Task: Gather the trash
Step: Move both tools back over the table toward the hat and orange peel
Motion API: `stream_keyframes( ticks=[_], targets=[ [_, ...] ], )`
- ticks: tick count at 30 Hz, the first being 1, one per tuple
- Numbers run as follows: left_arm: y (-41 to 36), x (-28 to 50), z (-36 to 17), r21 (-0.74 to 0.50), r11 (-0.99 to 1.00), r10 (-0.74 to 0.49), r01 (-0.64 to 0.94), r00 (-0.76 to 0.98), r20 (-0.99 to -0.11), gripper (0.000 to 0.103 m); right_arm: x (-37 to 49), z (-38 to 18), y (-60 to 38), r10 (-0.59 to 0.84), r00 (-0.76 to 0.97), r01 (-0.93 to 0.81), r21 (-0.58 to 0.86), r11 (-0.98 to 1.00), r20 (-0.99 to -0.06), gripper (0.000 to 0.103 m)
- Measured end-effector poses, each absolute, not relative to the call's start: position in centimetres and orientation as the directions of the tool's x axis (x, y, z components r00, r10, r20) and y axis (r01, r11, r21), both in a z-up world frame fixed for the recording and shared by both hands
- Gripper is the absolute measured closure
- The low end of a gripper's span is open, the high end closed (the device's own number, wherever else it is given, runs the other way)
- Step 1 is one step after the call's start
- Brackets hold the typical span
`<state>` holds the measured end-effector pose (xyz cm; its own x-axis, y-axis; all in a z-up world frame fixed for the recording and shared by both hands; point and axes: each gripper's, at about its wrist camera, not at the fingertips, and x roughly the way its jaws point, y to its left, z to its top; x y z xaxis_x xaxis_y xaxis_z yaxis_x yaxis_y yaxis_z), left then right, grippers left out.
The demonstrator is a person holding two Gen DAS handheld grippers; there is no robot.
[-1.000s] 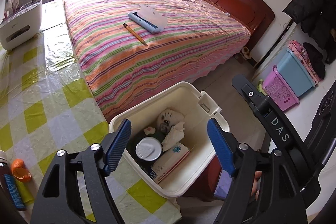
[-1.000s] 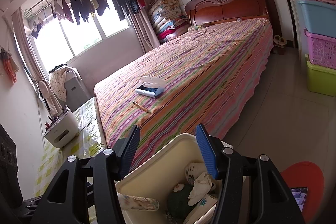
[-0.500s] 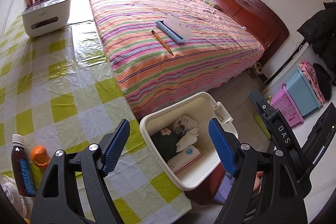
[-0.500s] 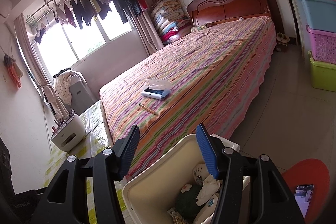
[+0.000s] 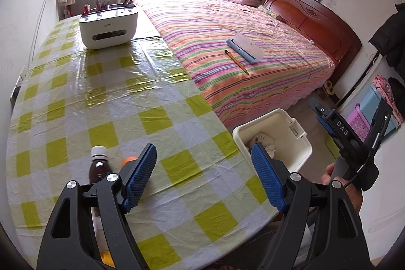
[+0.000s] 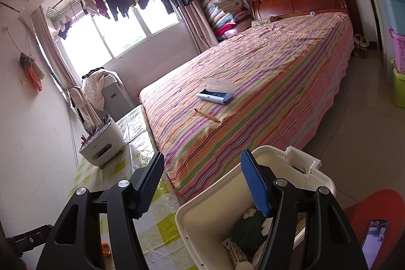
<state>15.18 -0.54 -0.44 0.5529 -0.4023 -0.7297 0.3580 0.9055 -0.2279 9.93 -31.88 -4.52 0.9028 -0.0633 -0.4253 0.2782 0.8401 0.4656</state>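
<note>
Left tongs (image 5: pixel 202 176) wide, empty, above check-clothed surface (image 5: pixel 101 98); right tongs (image 6: pixel 202 184) opening, empty, over cream plastic bin (image 6: pixel 210 206) already holding trash. Next: approach brown glass bottle (image 5: pixel 97 167) and orange scrap (image 5: pixel 129 159) squarely, low, before closing.

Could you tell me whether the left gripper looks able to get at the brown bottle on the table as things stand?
Probably yes: the left gripper is open and empty, and the brown bottle stands upright just beside its left finger, with only the orange scrap nearby.
</note>
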Motion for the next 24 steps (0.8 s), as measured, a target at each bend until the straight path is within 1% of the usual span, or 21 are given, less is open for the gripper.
stream_keyframes(
  ticks=[1, 2, 10, 13, 17, 24],
  targets=[
    [0.5, 14.8, -0.4, -0.222, 0.911, -0.392, 0.348, 0.560, -0.730, 0.024, 10.1, -4.5, -31.5, -0.052, 0.902, 0.268, 0.463, 0.845, -0.428, 0.042],
    [1.6, 14.4, -0.4, -0.216, 0.917, -0.380, 0.335, 0.567, -0.731, 0.018, 10.2, -4.4, -31.0, -0.041, 0.902, 0.258, 0.459, 0.850, -0.430, 0.042],
    [9.6, 12.3, -1.1, -0.179, 0.957, -0.286, 0.230, 0.628, -0.724, 0.017, 11.5, -3.5, -25.5, 0.050, 0.895, 0.158, 0.421, 0.893, -0.443, 0.041],
    [12.2, 12.3, -1.6, -0.188, 0.964, -0.266, 0.189, 0.632, -0.728, 0.017, 11.9, -3.2, -23.0, 0.085, 0.893, 0.112, 0.402, 0.909, -0.442, 0.041],
    [14.5, 12.3, -2.2, -0.201, 0.968, -0.252, 0.153, 0.628, -0.736, 0.017, 12.3, -2.7, -19.9, 0.138, 0.885, 0.050, 0.386, 0.921, -0.445, 0.037],
    [17.1, 11.6, -3.0, -0.202, 0.972, -0.230, 0.116, 0.624, -0.747, 0.017, 12.8, -2.6, -15.7, 0.230, 0.856, -0.049, 0.371, 0.927, -0.464, 0.037]
  ],
)
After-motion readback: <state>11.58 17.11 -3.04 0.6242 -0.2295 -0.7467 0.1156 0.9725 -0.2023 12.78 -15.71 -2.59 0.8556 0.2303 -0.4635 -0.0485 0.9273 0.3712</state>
